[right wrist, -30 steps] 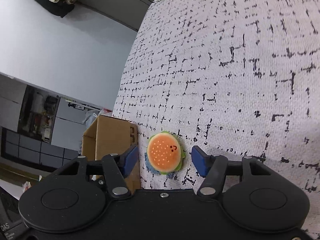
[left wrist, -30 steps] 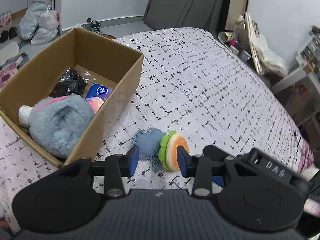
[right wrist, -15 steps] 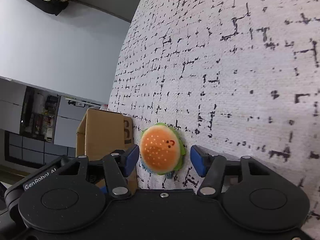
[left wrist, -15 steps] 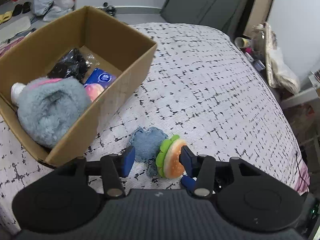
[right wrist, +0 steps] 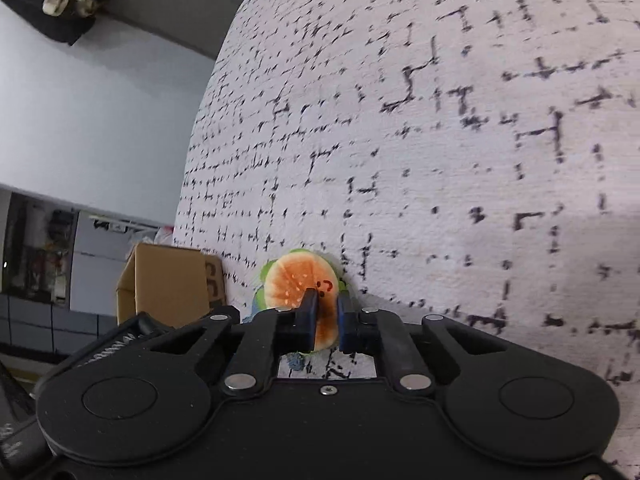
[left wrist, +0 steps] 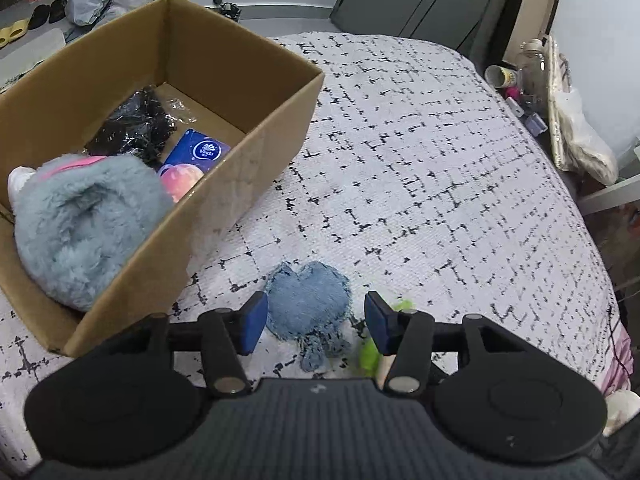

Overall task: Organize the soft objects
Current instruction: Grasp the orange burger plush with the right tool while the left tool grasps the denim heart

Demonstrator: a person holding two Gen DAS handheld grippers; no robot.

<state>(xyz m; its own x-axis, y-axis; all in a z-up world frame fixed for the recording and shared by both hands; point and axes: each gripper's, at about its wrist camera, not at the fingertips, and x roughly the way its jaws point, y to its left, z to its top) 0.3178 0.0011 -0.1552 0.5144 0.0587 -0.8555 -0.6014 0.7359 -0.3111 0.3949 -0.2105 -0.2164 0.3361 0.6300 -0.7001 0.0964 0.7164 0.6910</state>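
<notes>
Right gripper [right wrist: 327,312] pinching squashy burger plush [right wrist: 298,280] mid-bun beside cardboard box [right wrist: 172,280]; left gripper [left wrist: 316,320] wide open, empty

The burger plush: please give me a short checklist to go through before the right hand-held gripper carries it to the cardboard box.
1. Right hand-held gripper shut on the burger plush: ok, the fingers pinch its near edge.
2. Grip is deep enough: cannot tell, since only the rim sits between the pads.
3. Left hand-held gripper free: ok, open around the blue denim heart, not touching it.
4. Cardboard box open at the top: ok.
5. Room in the box: ok, bare floor shows at the far end beyond the grey fluffy plush and the tissue pack.
6. Plush lifted clear of the bedspread: cannot tell.
</notes>
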